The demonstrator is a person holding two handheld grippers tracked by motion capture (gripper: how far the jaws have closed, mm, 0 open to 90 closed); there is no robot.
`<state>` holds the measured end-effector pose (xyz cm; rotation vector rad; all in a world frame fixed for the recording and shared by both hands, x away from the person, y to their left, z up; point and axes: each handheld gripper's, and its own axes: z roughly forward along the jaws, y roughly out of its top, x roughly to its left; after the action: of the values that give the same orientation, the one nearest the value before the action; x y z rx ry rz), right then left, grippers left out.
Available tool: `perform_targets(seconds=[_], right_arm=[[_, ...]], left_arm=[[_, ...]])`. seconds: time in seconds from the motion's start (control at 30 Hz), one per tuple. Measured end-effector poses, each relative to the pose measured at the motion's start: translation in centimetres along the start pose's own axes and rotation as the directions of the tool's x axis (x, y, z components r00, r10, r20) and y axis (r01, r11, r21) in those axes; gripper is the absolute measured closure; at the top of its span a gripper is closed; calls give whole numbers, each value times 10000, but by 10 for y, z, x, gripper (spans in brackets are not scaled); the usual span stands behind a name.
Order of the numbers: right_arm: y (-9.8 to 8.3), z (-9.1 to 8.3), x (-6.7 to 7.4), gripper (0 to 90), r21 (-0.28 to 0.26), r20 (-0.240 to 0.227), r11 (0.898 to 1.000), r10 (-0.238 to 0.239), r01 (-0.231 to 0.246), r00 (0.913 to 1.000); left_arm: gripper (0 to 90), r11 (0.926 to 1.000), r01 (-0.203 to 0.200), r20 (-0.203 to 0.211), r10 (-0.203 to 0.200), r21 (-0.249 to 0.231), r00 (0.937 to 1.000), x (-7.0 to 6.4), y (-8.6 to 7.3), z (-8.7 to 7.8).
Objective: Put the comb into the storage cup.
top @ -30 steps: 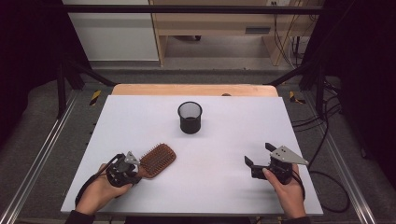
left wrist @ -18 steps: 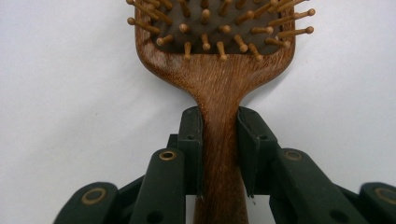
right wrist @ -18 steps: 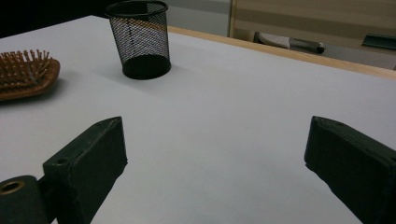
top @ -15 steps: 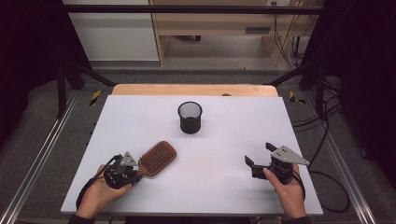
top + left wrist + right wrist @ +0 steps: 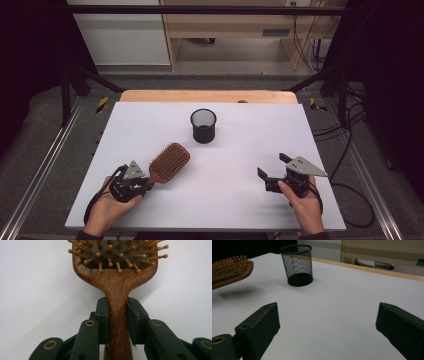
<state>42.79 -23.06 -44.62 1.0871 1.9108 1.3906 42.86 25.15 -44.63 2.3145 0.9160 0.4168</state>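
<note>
Table [image 5: 150, 125]: white, wide, bare but for a mesh cup [image 5: 203, 125] standing upright mid-far. Brush [image 5: 169, 162] near the left front, bristles up, head raised off the surface with its shadow beneath. Left gripper [image 5: 117, 322] clamped on the neck of the handle, both pads pressing the wood. Right gripper [image 5: 327, 322] agape, holding nothing, low over the table.

Likely step: carry brush to cup. Keep the clamp firm; tip handle-down before lowering, or the wide head may knock the light cup over.

Against a second ago: brush head slightly higher, nothing else shifted.

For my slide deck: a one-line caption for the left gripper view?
Left gripper clamped on the wooden hairbrush handle, bristles facing the camera.
</note>
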Motion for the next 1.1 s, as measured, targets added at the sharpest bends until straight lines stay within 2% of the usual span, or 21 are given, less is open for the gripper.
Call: perform_targets(seconds=[0.2,0.33,0.43,0.63,0.73,0.77,0.83,0.93,1.1], right_arm=[[4,8,15,53,-204,-601,9989,411,-424,9973],[6,14,27,53,-242,-971,9981,544,-570,9938],[7,20,36,52,-252,-1380,9963,784,-826,9873],[9,39,61,42,-94,-2470,9898,1357,-1424,9595],[11,50,73,35,61,-2958,9850,1666,-1726,9406],[12,53,77,34,116,-3164,9827,1789,-1848,9316],[13,59,84,33,152,-3490,9814,1844,-1912,9188],[17,67,92,34,131,-3748,9812,1833,-1925,9088],[21,75,96,37,80,-3976,9759,2030,-2179,8948]], left_arm=[[728,9979,154,4,-154,-625,9999,-1,3,-5],[728,9977,147,147,-137,-658,9998,-1,2,-5],[728,9976,105,153,-95,-685,9998,-2,4,-5],[729,9915,52,257,-19,-1297,9997,-9,16,-7],[729,9881,-185,225,221,-1530,9995,-18,24,-6],[729,9870,-269,226,309,-1587,9993,-20,27,-5],[729,9849,-413,200,452,-1682,9988,-26,32,-4],[729,9801,-549,259,610,-1905,9978,-31,38,-3],[729,9755,-441,193,494,-2154,9986,-33,43,-3]])
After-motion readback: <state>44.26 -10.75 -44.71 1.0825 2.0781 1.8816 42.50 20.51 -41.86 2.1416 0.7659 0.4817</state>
